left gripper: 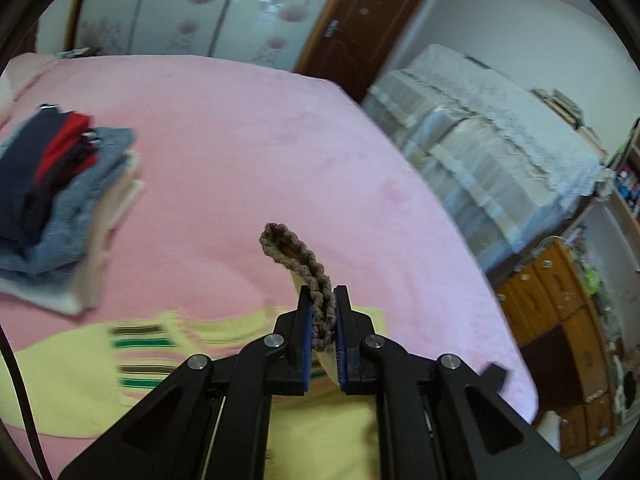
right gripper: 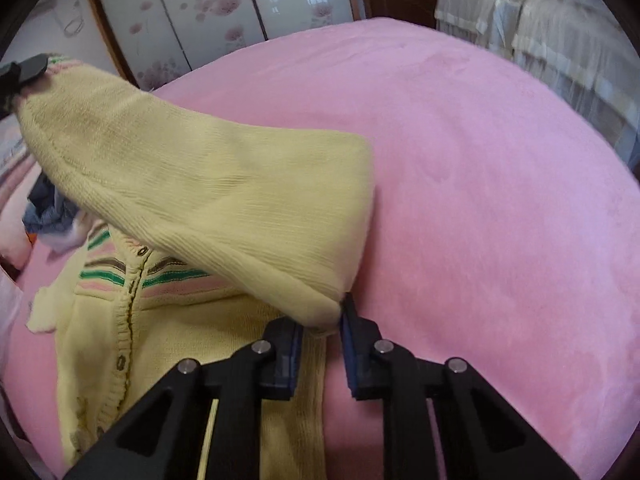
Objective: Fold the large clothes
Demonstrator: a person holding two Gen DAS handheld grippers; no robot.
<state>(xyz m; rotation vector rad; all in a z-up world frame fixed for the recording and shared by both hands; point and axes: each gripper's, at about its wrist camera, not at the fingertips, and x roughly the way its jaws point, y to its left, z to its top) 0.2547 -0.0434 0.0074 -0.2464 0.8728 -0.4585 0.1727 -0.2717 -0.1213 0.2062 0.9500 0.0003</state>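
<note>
Knitwear lies across a pink bed cover (right gripper: 500, 200) of short, plush pile: a pale yellow cardigan (right gripper: 168, 340), ribbed in fine rows, with a buttoned placket down its front and bands of green, brown and pink across the chest. Its body rests flat on the cover at the near edge of the bed, while one sleeve (right gripper: 208, 184) is drawn up off it in a broad, slack cone.

The left gripper (left gripper: 322, 320) has its black jaws closed tight on the sleeve's cuff (left gripper: 298, 256) — a thick, rope-like brown crochet edging that curls out beyond the blue pads in a loop. In the right wrist view that same gripper shows as a dark blurred shape at the upper left, with the sleeve end caught in it.

The right gripper (right gripper: 322, 322) sits low at the fold where the lifted sleeve meets the body. Its jaws stand narrowly apart with a rounded bulge of yellow knit between the tips; the fabric touches the right finger, yet whether both pads actually press on it I cannot tell.

To the left on the cover sits a stack of folded clothes (left gripper: 60, 208) — navy and red on top, mottled blue-grey knit under them, pale cream layers at the bottom, edges squared. Beyond the bed stand frosted sliding doors (left gripper: 192, 8) printed with pink blossoms, a dark wooden door (left gripper: 360, 28), and furniture draped in white lace-edged cloth (left gripper: 500, 140).
</note>
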